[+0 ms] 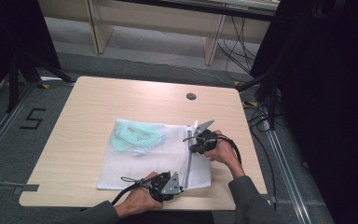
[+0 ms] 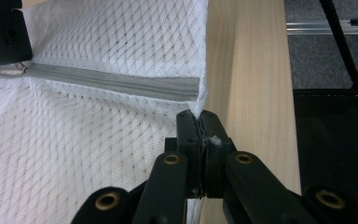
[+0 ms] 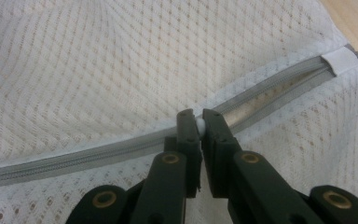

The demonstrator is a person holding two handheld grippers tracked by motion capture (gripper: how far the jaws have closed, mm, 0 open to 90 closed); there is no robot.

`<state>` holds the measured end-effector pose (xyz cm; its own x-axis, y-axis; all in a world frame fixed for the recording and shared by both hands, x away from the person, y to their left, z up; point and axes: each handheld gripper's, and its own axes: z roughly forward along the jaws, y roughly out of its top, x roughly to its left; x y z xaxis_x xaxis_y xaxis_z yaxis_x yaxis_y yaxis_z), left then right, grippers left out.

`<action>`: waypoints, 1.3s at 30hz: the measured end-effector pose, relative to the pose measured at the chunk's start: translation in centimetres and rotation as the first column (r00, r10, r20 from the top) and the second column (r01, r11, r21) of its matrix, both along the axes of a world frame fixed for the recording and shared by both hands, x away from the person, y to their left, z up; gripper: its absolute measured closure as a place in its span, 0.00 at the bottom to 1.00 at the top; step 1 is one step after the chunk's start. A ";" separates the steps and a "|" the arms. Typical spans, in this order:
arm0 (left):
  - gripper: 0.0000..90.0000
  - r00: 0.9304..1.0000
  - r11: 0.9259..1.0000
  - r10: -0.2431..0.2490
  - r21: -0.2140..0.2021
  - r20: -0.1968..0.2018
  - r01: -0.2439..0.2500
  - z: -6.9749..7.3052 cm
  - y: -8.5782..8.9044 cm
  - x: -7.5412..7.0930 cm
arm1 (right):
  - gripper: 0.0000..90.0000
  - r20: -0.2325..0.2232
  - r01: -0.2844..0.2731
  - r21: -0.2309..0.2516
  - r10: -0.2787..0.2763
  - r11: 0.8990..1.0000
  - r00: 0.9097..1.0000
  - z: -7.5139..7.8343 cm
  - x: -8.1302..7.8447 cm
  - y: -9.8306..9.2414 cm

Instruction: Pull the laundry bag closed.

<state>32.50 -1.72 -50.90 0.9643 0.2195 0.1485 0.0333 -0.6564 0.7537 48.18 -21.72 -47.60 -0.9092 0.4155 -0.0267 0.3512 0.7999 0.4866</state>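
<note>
The left tool [image 2: 200, 122] is clamped on the mesh laundry bag's [image 1: 121, 170] corner, the right tool [image 3: 196, 120] on the zipper pull [image 3: 199, 124]. The left should hold the bag taut while the right draws straight along the zipper [image 3: 74, 158].

We read a single sign here: a large black numeral "5" [image 1: 32, 118] marked on the grey floor [image 1: 9, 140] left of the surface [image 1: 88, 100], seen from the high view. The pale green item [image 1: 137, 137] inside the mesh bag [image 1: 154, 161] carries reddish print too small for us to read.
</note>
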 end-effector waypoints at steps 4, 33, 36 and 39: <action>0.98 1.000 1.000 -0.003 0.006 -0.003 0.003 0.0 0.0 -0.1 | 0.96 0.021 -0.016 -0.006 0.016 1.000 1.000 0.0 0.4 0.1; 0.98 1.000 1.000 -0.021 0.020 -0.006 0.021 -0.2 -0.2 -0.2 | 0.96 0.060 0.018 -0.015 -0.017 1.000 0.998 -0.1 2.4 -0.2; 0.98 1.000 1.000 -0.011 0.003 -0.007 0.011 -0.3 -0.2 -0.4 | 0.96 0.041 0.037 -0.024 -0.036 0.999 0.999 -0.2 2.5 -0.1; 0.98 1.000 1.000 -0.013 0.009 -0.011 0.013 -0.2 -0.2 -0.3 | 0.96 0.053 0.033 -0.025 -0.032 0.999 0.998 -0.1 2.7 -0.1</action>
<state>32.15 -1.90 -51.07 0.9685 0.2059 0.1397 0.0333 -0.6636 0.7473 50.93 -21.87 -47.72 -0.8924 0.4431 -0.0854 0.3513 0.8009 0.4849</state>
